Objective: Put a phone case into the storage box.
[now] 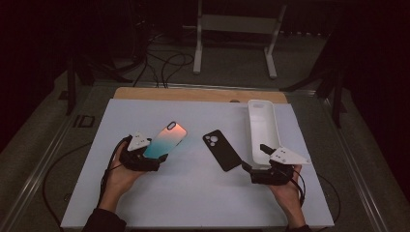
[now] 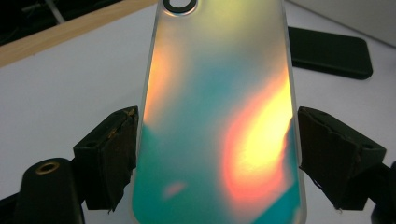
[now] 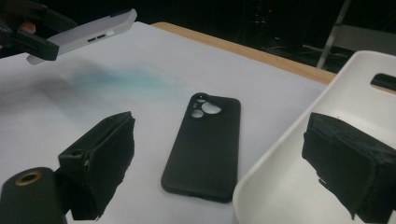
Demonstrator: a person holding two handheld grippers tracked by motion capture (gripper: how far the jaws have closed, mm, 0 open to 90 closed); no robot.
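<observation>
My left gripper (image 1: 153, 155) is shut on an iridescent teal-and-orange phone case (image 1: 167, 139), holding it by its long edges above the white table. In the left gripper view both pads (image 2: 116, 149) press on the sides of the iridescent case (image 2: 215, 116), whose camera hole points away. The right gripper view shows the iridescent case (image 3: 84, 35) lifted at the upper left. A black phone case (image 1: 221, 150) lies flat mid-table, back up. My right gripper (image 1: 256, 166) stands open at the near end of a white tray (image 1: 251, 130). Its jaws straddle the tray's wall (image 3: 280, 154) without pressing, and the black case (image 3: 205, 144) lies beyond them.
The work surface is a white board (image 1: 193, 193) with a wooden strip (image 1: 193, 93) along its far edge. Beyond it stand a white frame (image 1: 237, 29) and loose cables (image 1: 169, 63) on the floor. Open board lies in front of both hands.
</observation>
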